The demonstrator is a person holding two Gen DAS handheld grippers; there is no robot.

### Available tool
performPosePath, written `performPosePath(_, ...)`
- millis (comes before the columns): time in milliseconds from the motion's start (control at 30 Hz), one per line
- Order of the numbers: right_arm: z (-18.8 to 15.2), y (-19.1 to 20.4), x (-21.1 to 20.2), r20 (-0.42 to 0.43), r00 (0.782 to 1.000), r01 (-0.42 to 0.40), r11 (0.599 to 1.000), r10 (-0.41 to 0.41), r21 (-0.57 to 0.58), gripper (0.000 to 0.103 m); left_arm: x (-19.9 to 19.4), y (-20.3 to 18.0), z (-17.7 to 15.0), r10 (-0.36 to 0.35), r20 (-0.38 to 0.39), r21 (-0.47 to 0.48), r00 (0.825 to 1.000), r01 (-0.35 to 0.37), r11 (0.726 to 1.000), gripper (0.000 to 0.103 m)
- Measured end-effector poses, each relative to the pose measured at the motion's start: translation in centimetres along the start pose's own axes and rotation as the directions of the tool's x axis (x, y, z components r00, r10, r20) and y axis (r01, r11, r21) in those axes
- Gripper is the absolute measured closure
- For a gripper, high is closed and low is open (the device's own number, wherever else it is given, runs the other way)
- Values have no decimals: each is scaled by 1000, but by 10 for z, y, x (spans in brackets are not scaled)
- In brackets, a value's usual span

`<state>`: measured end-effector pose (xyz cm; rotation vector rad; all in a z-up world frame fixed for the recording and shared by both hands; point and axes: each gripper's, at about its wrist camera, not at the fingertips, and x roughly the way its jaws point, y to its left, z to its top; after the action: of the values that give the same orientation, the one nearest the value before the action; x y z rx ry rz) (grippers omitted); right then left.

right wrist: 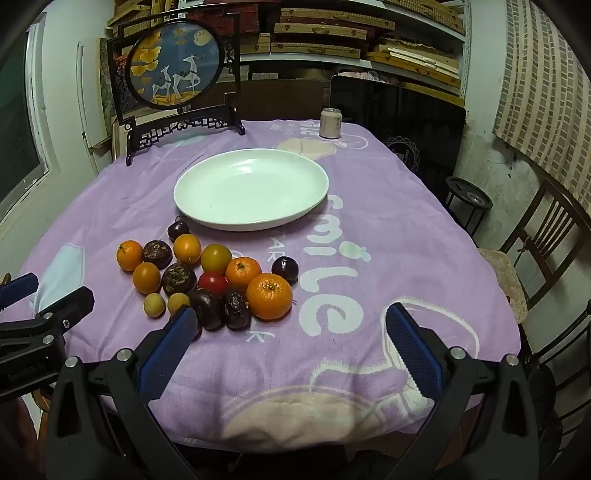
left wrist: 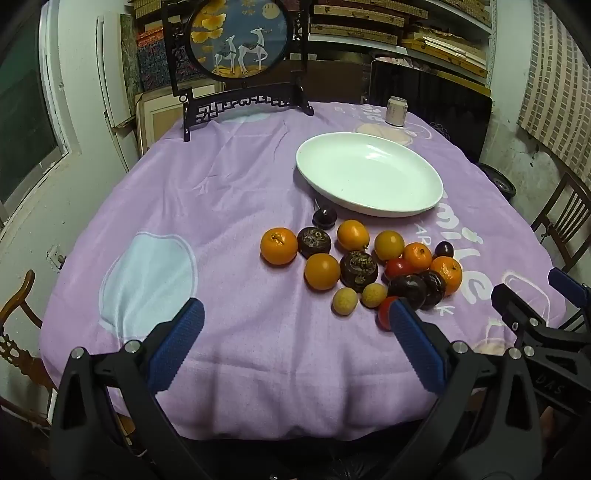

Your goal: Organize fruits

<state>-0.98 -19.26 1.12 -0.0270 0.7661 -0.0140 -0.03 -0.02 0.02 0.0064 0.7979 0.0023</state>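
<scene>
A white oval plate (right wrist: 251, 186) lies empty on the purple-clothed tabletop (right wrist: 369, 236). Just in front of it a loose cluster of fruit (right wrist: 207, 280) rests on the cloth: orange mandarins (right wrist: 269, 296), dark wrinkled passion fruits (right wrist: 179, 278), small yellow longans (right wrist: 154, 305), red tomatoes (right wrist: 213, 283) and dark plums (right wrist: 284, 269).

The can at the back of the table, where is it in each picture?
Left wrist view: the can stands near the top, right of middle, behind the white plate.
Right wrist view: the can stands near the top, just right of middle, behind the plate's right side.
Shared landmark: the round deer picture, left of the can in both.
</scene>
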Motion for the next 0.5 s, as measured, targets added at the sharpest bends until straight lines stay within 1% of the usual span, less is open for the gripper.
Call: performPosePath(500,0,-2,0,4,1000,-9,1000,9,8,1,-4,2,2,0,-6,3,1000,0,1000,2)
